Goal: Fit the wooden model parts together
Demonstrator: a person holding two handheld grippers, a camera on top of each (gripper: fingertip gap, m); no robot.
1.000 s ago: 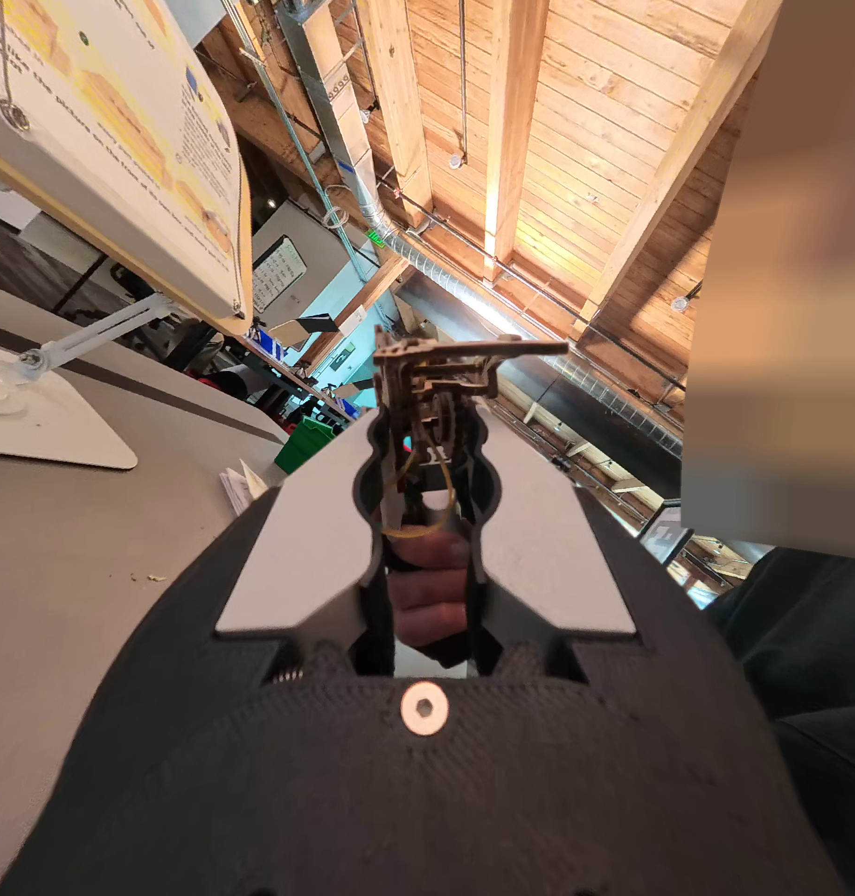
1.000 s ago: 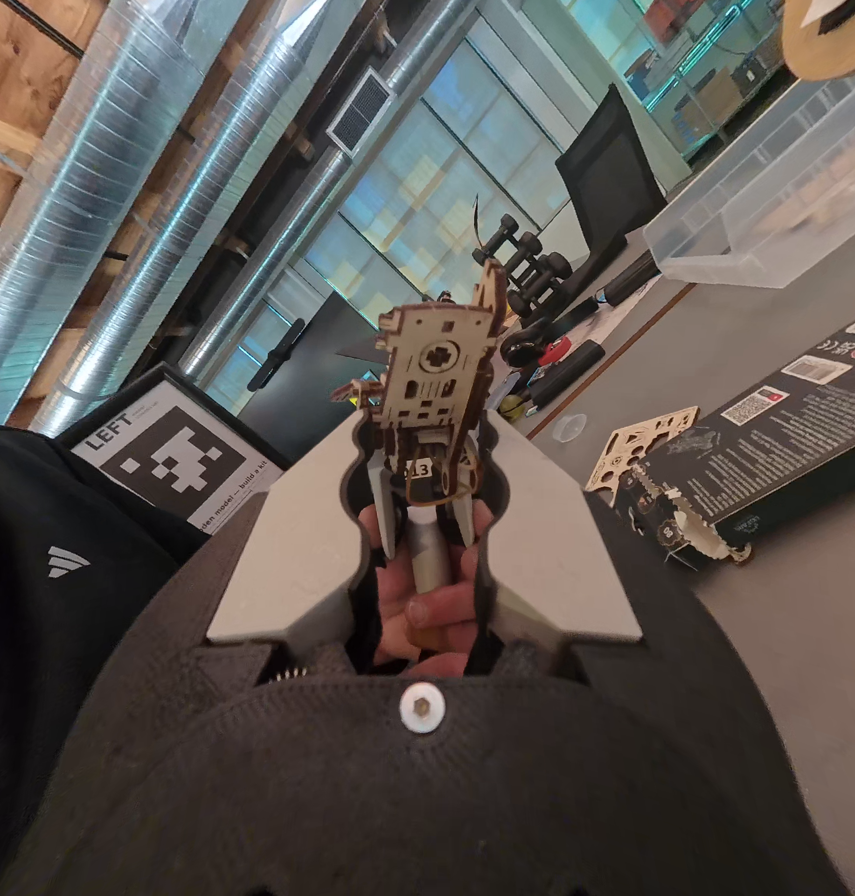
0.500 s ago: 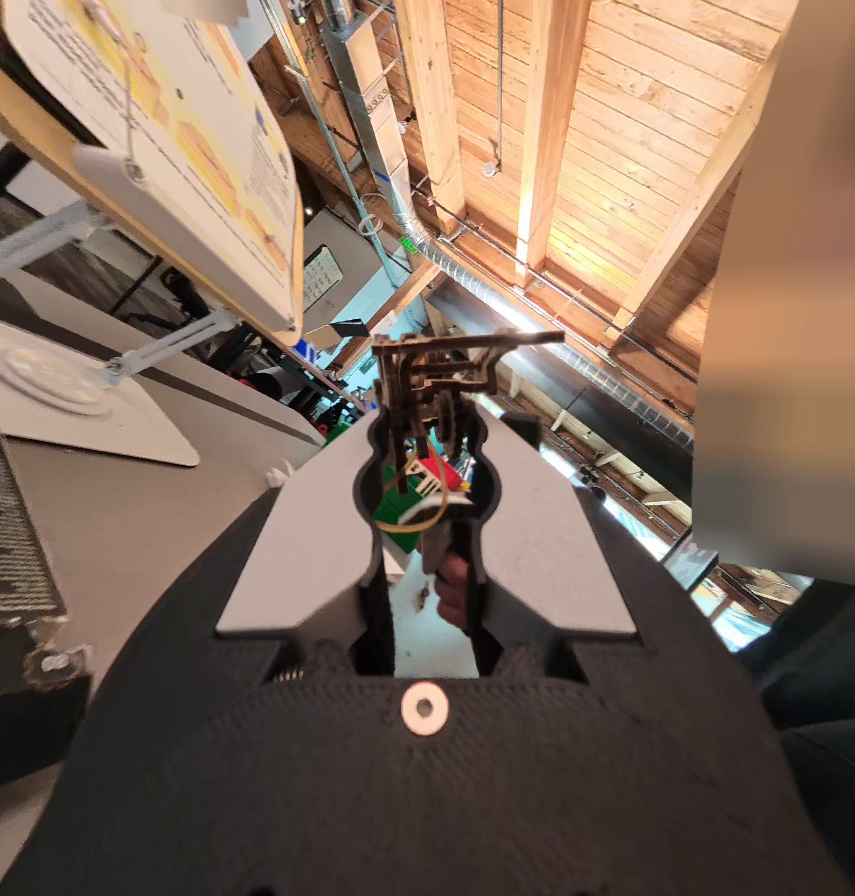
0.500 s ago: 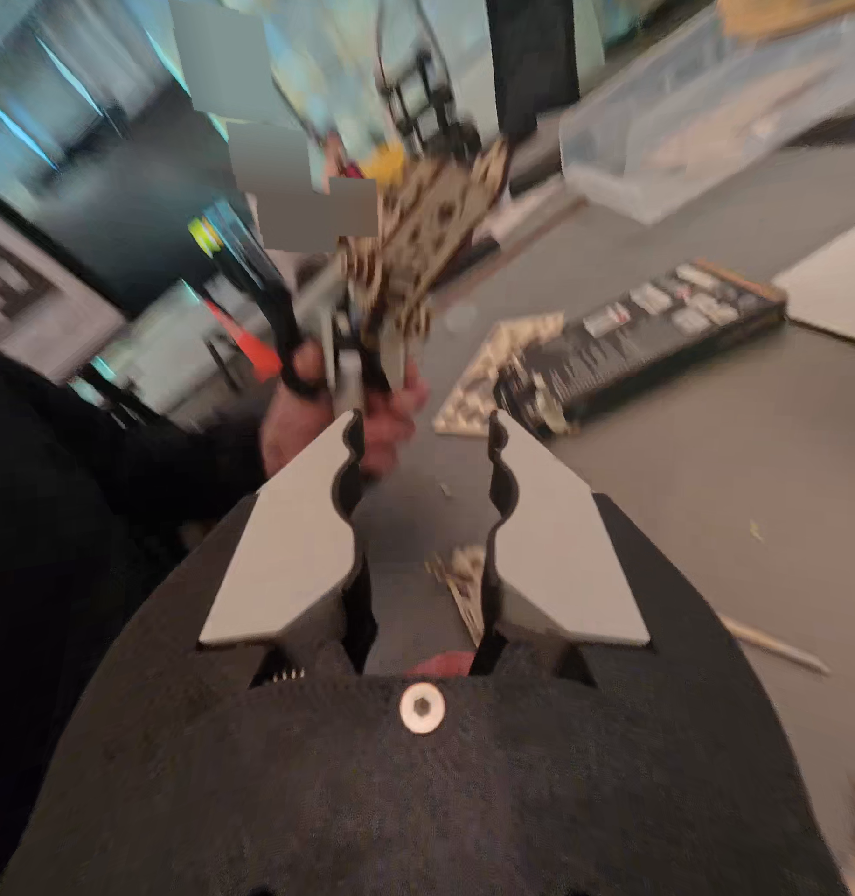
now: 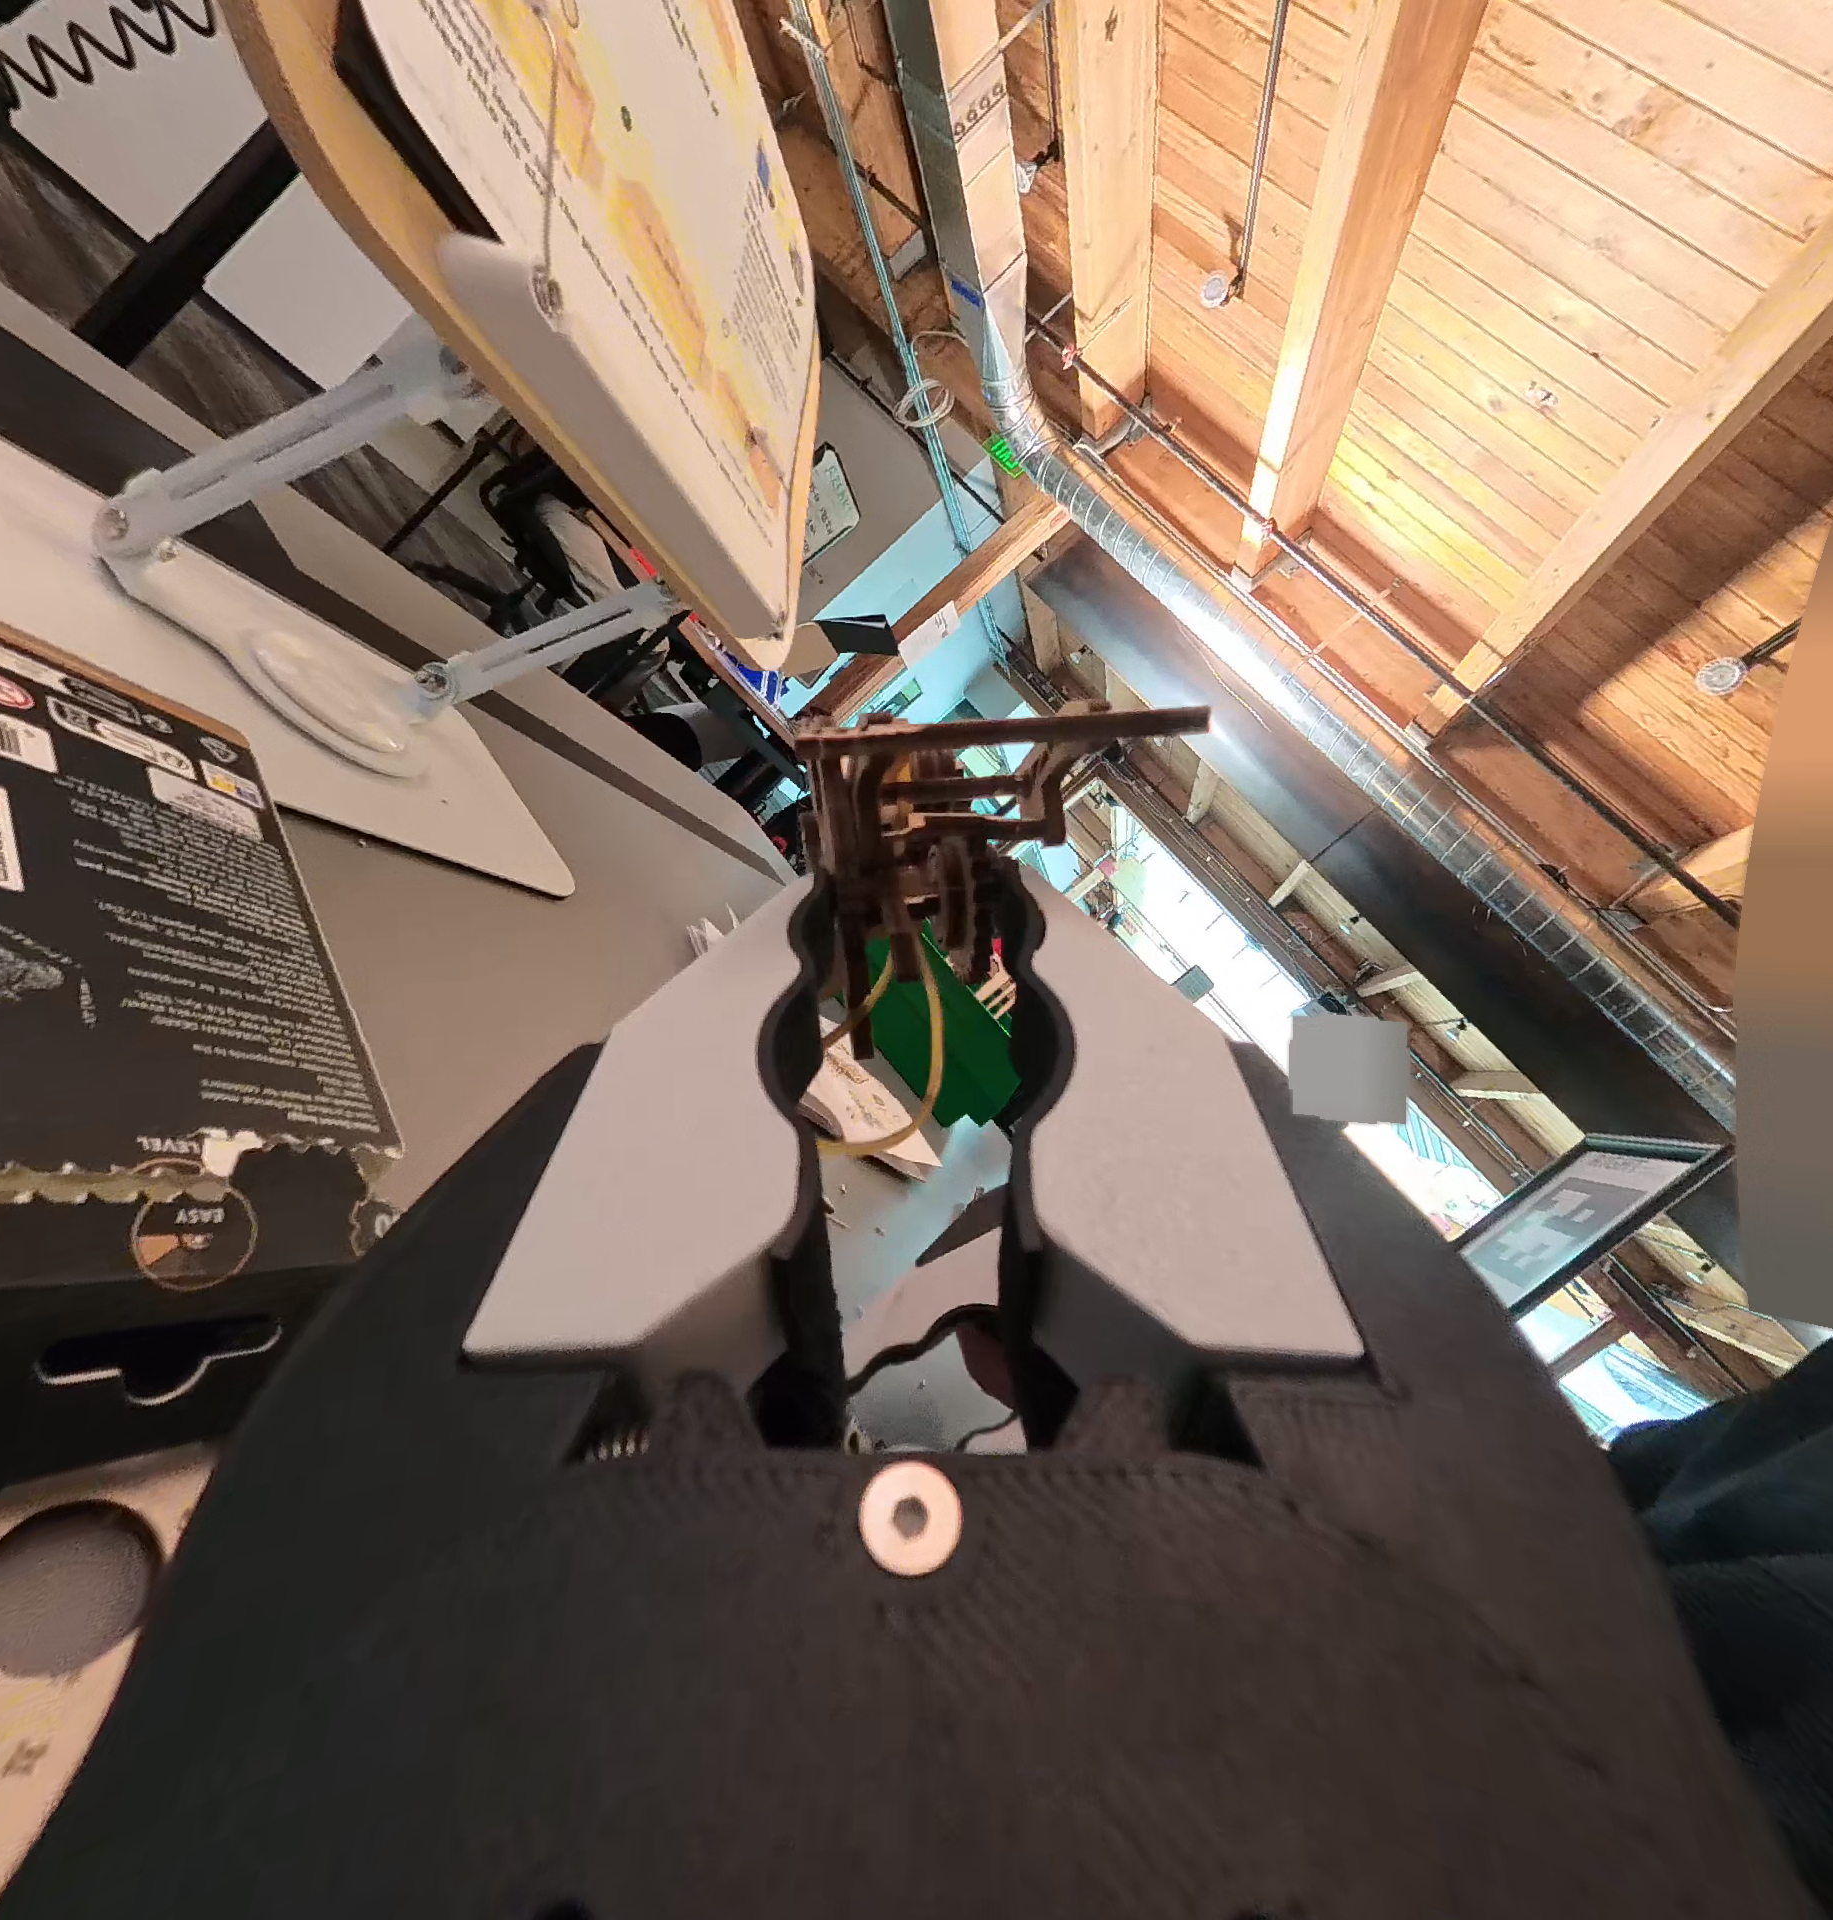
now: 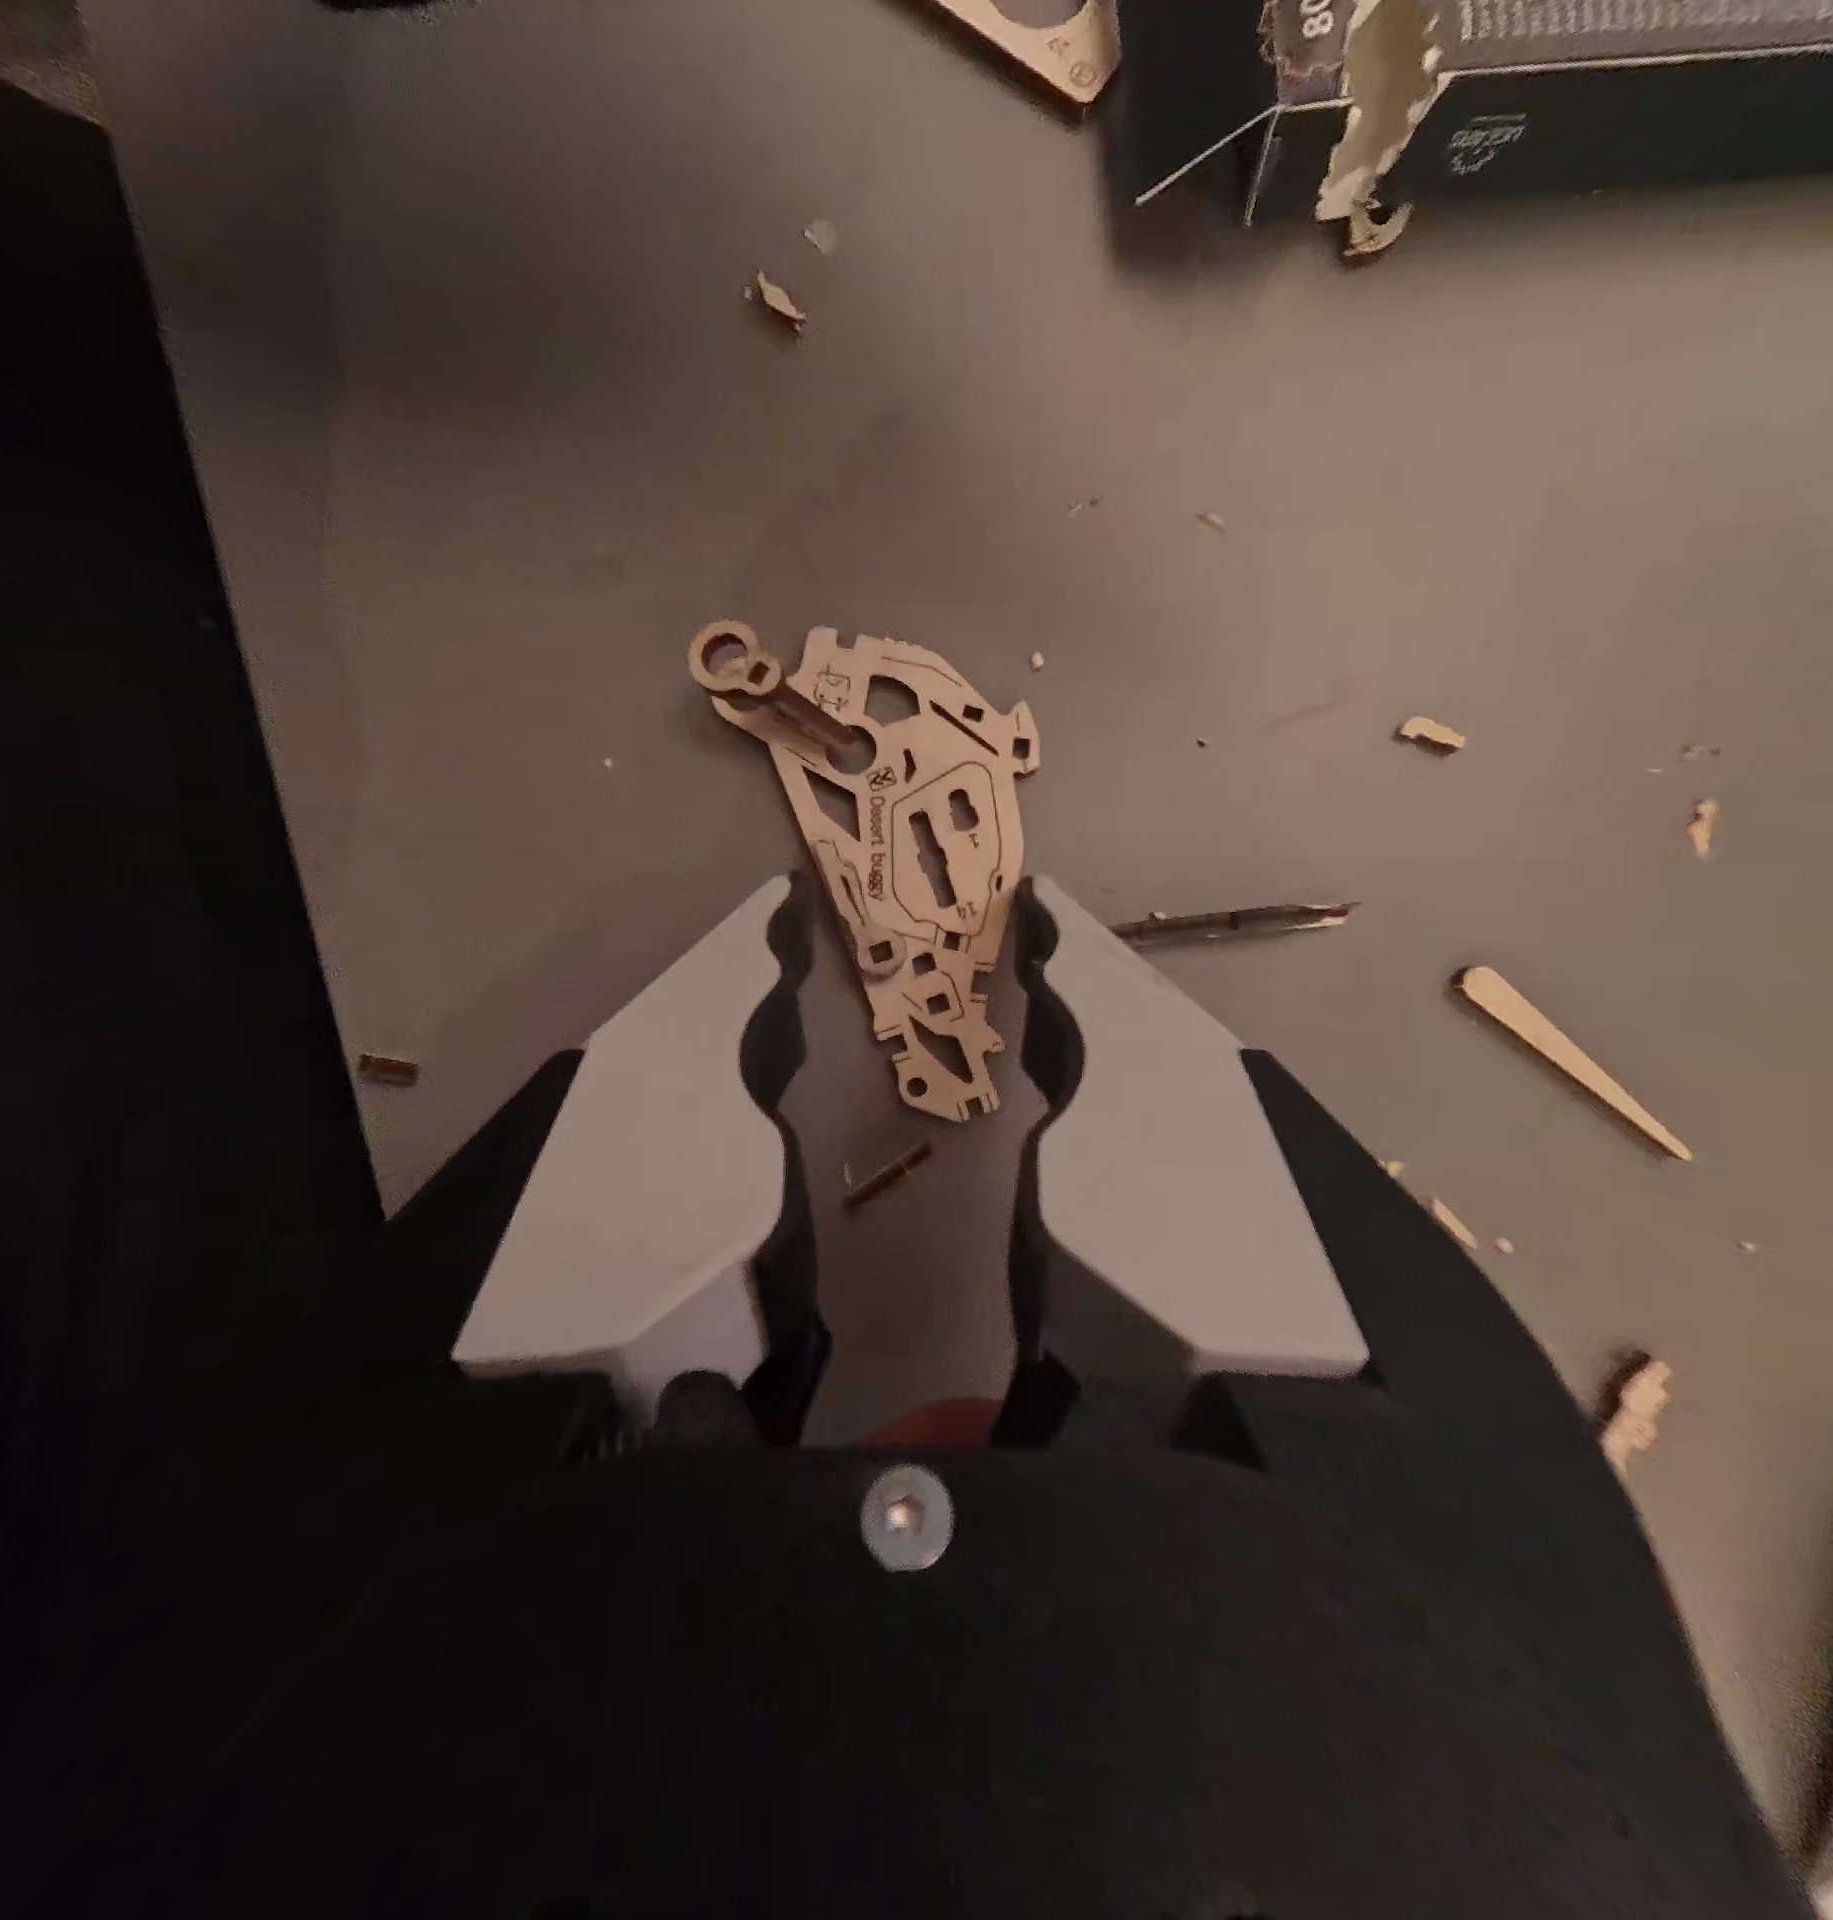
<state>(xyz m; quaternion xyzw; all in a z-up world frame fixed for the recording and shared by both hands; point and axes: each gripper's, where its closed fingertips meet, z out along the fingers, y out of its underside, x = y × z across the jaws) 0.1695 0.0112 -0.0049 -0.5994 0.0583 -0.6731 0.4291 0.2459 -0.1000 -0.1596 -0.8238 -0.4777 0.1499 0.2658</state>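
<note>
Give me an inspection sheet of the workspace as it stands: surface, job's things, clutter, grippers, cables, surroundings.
Surface: grey table, dusted with chips.
Job's things: part-built wooden model held up off the table; flat cut-out wooden sheet lying on the table.
Clutter: wood splinters, torn black kit box, instruction board on a white stand.
Grippers: left hand-held gripper shut on the model; right hand-held gripper open over the sheet, not yet gripping.
Cables: none seen; a yellow rubber band hangs from the model.
Surroundings: wooden ceiling with a metal duct.
</note>
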